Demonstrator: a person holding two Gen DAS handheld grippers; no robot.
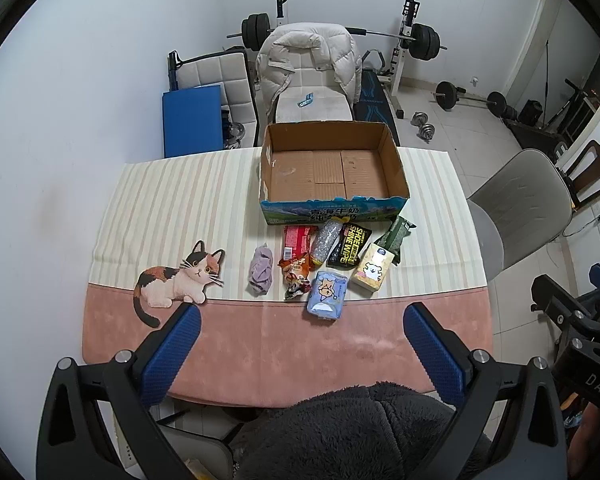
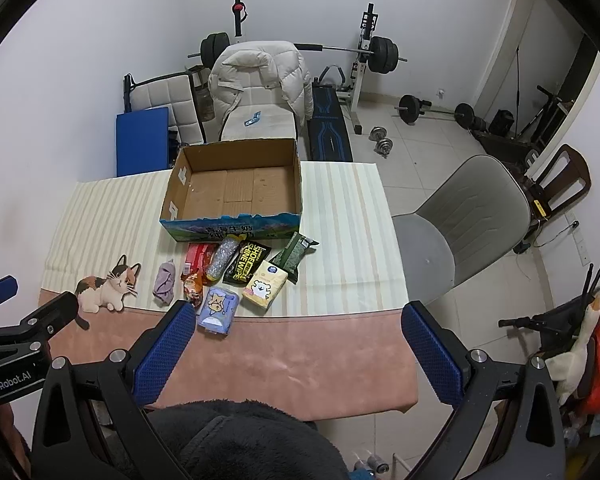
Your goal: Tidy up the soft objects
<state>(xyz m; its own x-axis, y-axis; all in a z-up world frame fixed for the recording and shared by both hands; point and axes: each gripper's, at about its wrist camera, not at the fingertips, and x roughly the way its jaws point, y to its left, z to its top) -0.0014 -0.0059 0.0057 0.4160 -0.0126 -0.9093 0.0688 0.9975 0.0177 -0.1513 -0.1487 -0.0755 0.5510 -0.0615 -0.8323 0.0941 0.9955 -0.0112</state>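
An empty cardboard box (image 1: 392, 160) (image 2: 172, 192) stands at the table's far side. In front of it lie several soft packs: a purple cloth (image 1: 261, 269) (image 2: 165, 282), a red pack (image 1: 296, 238), a brown snack bag (image 1: 296, 274), a silver roll (image 1: 325, 241), a black wipes pack (image 1: 350, 246) (image 2: 247, 262), a green pack (image 1: 396, 236), a yellow tissue pack (image 1: 372, 266) (image 2: 265, 285) and a blue tissue pack (image 1: 326, 290) (image 2: 217, 310). My left gripper (image 1: 302, 320) and right gripper (image 2: 294, 318) hover open and empty above the near table edge.
A striped and pink cloth (image 1: 180, 208) with a cat print (image 1: 176, 280) covers the table. A grey chair (image 1: 516, 208) (image 2: 468, 220) stands to the right. A chair with a white jacket (image 1: 312, 60) and weight gear stand behind the table.
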